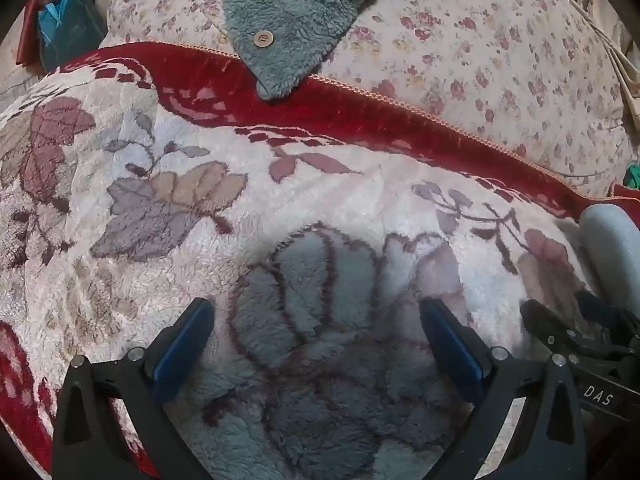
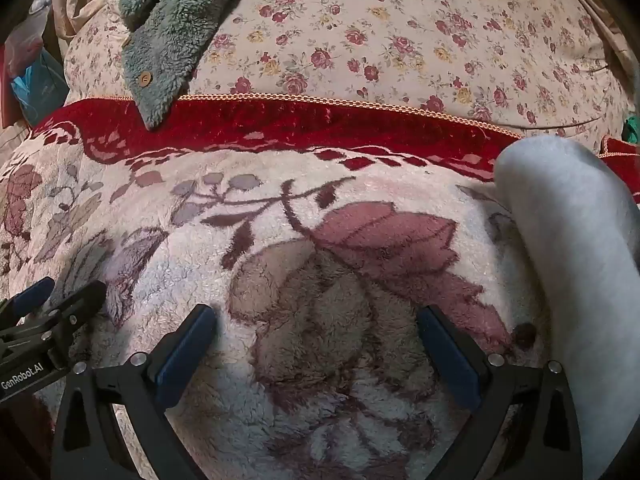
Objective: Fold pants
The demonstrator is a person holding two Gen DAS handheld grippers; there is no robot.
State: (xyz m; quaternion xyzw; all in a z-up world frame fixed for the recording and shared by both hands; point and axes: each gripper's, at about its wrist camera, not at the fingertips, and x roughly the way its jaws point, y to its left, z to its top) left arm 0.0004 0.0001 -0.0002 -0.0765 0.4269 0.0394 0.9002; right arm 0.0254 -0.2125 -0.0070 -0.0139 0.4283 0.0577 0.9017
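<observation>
Pale grey pants (image 2: 568, 240) lie as a rolled or folded band along the right side of the fleece blanket (image 2: 320, 208); a small part shows at the right edge of the left wrist view (image 1: 608, 232). My right gripper (image 2: 316, 332) is open and empty over the blanket, left of the pants. My left gripper (image 1: 316, 328) is open and empty over the blanket (image 1: 280, 200), further left. Each gripper shows at the edge of the other's view.
A floral quilt (image 2: 400, 40) is heaped behind the blanket's red border (image 2: 320, 120). A grey-green fleece garment with a wooden button (image 1: 304, 20) lies on the quilt and overhangs the border. Bags and clutter (image 1: 60, 28) stand at the far left.
</observation>
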